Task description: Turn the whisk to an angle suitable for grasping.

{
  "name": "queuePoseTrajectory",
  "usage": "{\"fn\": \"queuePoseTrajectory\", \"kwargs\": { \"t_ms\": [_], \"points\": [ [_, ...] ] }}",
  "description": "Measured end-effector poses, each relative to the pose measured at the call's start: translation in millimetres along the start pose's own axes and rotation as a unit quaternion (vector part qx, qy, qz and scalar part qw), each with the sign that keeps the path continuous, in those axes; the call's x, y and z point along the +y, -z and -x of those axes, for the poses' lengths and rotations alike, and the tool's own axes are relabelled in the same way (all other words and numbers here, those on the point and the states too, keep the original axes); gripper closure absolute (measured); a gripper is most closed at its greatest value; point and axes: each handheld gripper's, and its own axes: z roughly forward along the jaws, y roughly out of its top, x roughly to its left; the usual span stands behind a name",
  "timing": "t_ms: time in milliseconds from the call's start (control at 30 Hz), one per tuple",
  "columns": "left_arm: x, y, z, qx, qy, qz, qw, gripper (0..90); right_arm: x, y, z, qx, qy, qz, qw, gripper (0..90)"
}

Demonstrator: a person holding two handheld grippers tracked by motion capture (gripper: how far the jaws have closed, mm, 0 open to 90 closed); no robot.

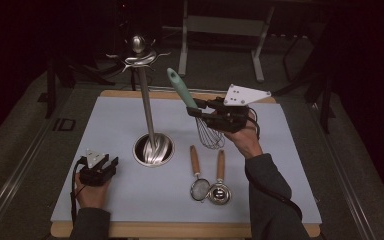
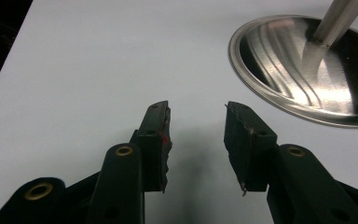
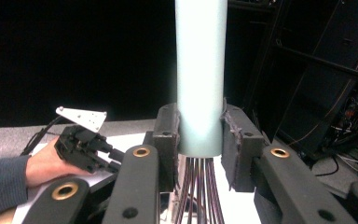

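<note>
The whisk [image 1: 200, 112] is clamped by its pale handle in the right gripper [image 1: 205, 114], lifted right of the hook stand [image 1: 147, 115], apparently for hanging, while the left gripper [image 1: 111, 165] is rested near-left, jaws apart and empty.

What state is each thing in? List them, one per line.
Whisk: lifted off the table, tilted, teal handle clamped in the right gripper.
Right gripper: shut on the whisk handle.
Left gripper: open, nothing between its jaws, low over the mat.
Utensil stand: upright, hooks bare.
Small strainer: lying flat on the mat, wooden handle.
Measuring scoop: lying flat beside the strainer.
</note>
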Motion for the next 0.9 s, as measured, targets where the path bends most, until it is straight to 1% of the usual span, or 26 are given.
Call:
{"fn": "queuePoseTrajectory", "kwargs": {
  "t_ms": [200,367,667,900],
  "points": [
    [0.0,0.1,-0.1,-0.001,0.001,0.0,1.0,61.1,7.9,-4.7,-1.2,0.002,0.002,0.01,0.9999,69.2],
    [0.0,0.2,-0.2,-0.001,0.001,0.0,1.0,61.1,12.4,-10.4,-2.1,0.002,0.003,0.008,1.0,69.2],
    [0.0,0.3,-0.2,-0.001,0.001,0.0,1.0,61.2,16.6,-22.5,-8.3,0.02,0.007,0.009,0.9997,69.2],
    [-0.1,0.4,-0.3,-0.002,0.003,0.001,1.0,61.2,17.2,-29.6,-8.0,0.014,0.007,0.002,0.9999,69.1]
  ]
}}
